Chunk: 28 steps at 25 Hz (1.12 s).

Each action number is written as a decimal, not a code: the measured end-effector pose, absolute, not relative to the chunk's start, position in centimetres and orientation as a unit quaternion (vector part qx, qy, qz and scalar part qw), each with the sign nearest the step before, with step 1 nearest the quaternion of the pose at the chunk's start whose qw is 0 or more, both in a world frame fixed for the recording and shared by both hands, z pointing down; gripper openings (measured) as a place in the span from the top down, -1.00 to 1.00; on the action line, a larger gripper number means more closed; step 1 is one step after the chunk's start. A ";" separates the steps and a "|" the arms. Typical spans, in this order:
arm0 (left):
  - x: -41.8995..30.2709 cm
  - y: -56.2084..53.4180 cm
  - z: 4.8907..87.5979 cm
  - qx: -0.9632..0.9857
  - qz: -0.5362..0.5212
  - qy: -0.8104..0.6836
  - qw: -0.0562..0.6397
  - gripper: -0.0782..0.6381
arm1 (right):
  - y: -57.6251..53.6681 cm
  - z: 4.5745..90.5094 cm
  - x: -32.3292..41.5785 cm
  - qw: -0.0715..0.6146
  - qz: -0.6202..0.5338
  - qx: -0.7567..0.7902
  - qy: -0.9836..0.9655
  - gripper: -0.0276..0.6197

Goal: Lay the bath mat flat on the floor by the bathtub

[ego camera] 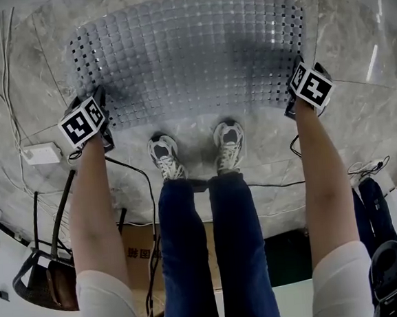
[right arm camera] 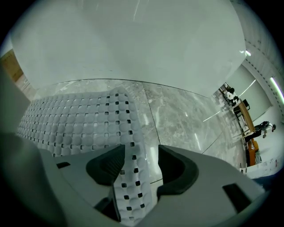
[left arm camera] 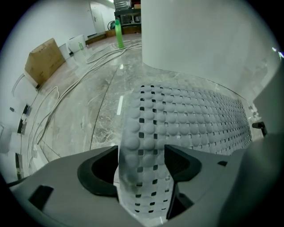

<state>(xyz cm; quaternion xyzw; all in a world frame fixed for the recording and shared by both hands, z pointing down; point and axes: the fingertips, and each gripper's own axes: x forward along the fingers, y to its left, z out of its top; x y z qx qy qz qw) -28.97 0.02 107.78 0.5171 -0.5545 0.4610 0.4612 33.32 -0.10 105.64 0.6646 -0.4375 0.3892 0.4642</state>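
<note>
Grey-veined marble floor (ego camera: 361, 119) fills the room, and the white bathtub (left arm camera: 199, 35) rises from it as a plain curved wall. The bath mat (ego camera: 189, 51), a translucent grey sheet of round bumps and small square holes, lies spread along the foot of that wall, with the person's shoes (ego camera: 165, 156) just short of its near edge.

At the mat's near left corner, the left tool (ego camera: 92, 126) points straight down. Its jaws stand wide apart, and a strip of the corner rises between them without being pinched, as far as I can judge. At the near right corner the right tool (ego camera: 303, 97) is likewise spread open. The corner curls up between its jaws, with a clear gap on one side.

By my reading the task is nearly done. The mat is unrolled, squared to the tub and lying flat over most of its length, and both grips look released. What is left is to draw the tools clear so the two lifted corners drop, and perhaps to press down any curl that remains.

Little writing shows. A cardboard box (ego camera: 141, 252) behind the person's legs carries dark printed characters, too small and too covered to read. The marker cubes (ego camera: 83, 123) bear only black-and-white square patterns. Another cardboard box (left arm camera: 44, 60) and a green bottle (left arm camera: 119, 33), seen in the left gripper view, show no legible label. The mat itself has no brand mark that I can find.
</note>
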 end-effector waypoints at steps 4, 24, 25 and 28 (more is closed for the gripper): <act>-29.7 0.8 107.2 0.512 0.459 -0.561 0.460 -0.10 | 0.0 105.4 32.7 0.464 0.392 0.661 -0.441 0.21; -26.7 -0.5 96.8 0.527 0.459 -0.553 0.454 0.50 | 0.3 97.0 28.5 0.432 0.448 0.637 -0.456 0.74; -26.3 -0.3 95.9 0.528 0.457 -0.553 0.455 0.53 | 0.4 96.2 28.0 0.432 0.450 0.631 -0.462 0.76; -25.3 0.4 93.3 0.530 0.457 -0.550 0.456 0.58 | 0.8 93.4 26.4 0.429 0.458 0.616 -0.475 0.79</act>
